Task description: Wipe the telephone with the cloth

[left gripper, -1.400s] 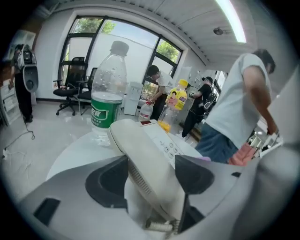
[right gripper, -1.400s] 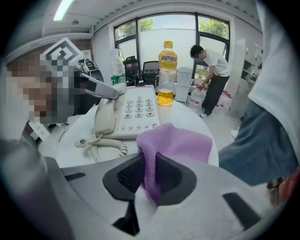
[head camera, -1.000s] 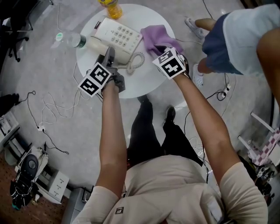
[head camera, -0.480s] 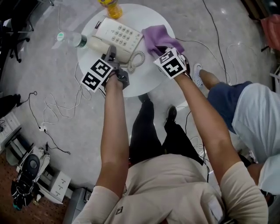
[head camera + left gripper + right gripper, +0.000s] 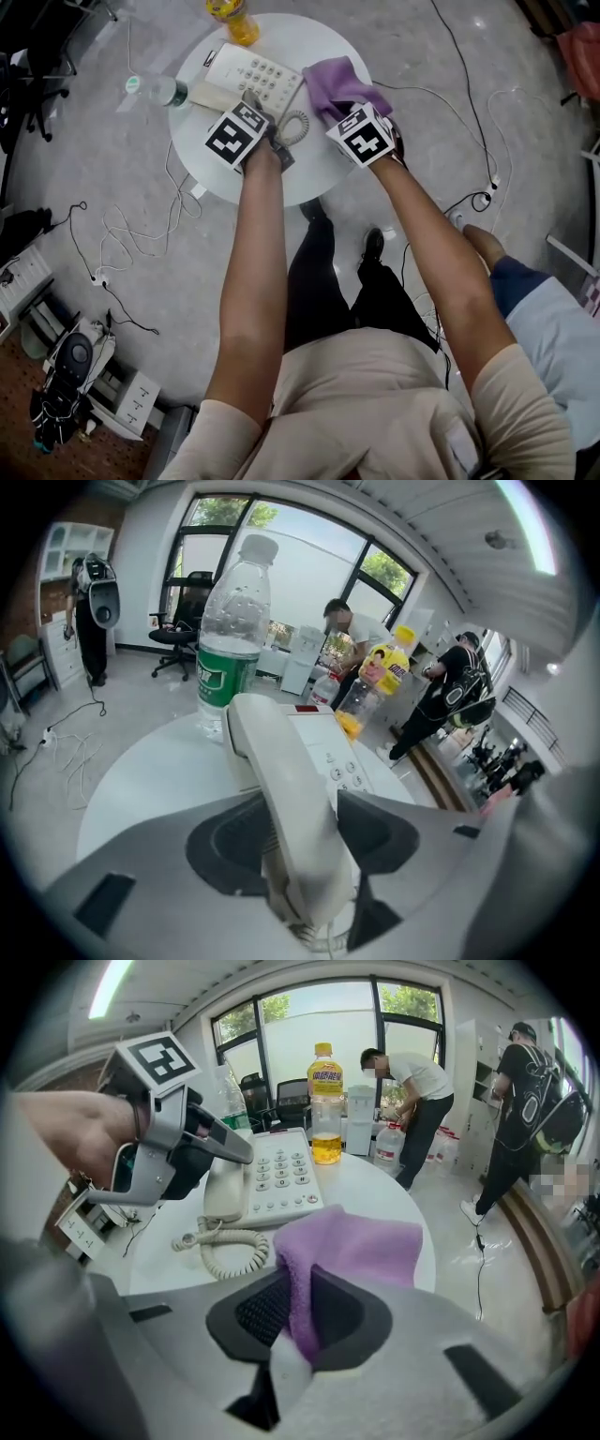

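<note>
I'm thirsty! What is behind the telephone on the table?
A clear water bottle with a green label and a yellow drink bottle stand behind the telephone. The handset covers part of the water bottle's bottom.

Both bare arms stretch forward side by side to the near edge of the round desk (image 5: 314, 178). The left hand-held gripper (image 5: 305, 841) tilts down over it with the telephone handset (image 5: 281, 771) between its jaws, which have just eased slightly wider, pads against its sides. The right hand-held gripper (image 5: 295, 1321), also tilted down, pinches a fold of purple cloth (image 5: 361, 1241).
</note>
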`<state>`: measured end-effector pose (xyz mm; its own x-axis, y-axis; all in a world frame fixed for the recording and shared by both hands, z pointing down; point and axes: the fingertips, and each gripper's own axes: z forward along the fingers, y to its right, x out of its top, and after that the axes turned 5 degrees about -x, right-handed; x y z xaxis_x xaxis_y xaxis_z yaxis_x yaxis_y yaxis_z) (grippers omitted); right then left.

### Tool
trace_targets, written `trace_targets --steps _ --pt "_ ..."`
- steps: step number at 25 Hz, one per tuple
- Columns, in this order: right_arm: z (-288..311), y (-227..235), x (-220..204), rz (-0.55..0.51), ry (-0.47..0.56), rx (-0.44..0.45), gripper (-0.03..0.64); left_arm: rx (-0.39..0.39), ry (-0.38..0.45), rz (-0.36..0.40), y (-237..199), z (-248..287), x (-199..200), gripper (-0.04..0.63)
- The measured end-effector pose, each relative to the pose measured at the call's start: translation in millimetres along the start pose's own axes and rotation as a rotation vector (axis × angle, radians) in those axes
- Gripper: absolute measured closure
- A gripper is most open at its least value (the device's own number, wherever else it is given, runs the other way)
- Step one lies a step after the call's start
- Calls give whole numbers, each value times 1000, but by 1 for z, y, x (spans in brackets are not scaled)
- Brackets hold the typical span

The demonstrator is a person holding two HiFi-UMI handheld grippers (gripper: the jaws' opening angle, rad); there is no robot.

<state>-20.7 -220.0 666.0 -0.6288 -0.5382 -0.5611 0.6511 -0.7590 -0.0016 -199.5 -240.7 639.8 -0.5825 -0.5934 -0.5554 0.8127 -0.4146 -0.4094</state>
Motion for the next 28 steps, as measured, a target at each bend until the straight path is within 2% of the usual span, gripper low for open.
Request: trace_targets --steps 2,8,14,17,22,26,28 --pt "-3 0 0 0 3 1 574 -42 7 -23 -1 -2 0 389" --pt "-11 -1 -1 5 7 -3 574 -235 27 -200 -4 -7 1 455" --pt "-20 3 7 30 31 -4 575 -473 58 -317 3 -25 6 479" --pt "-28 6 18 70 71 4 578 -598 83 -335 12 -43 14 482" --pt "-54 2 45 218 205 74 581 -851 94 -339 39 -93 27 483" --pt "-91 -10 82 422 388 219 584 -1060 64 -389 61 -138 36 485" --pt "-113 -18 103 510 491 309 584 -1157 44 -388 76 -160 38 485"
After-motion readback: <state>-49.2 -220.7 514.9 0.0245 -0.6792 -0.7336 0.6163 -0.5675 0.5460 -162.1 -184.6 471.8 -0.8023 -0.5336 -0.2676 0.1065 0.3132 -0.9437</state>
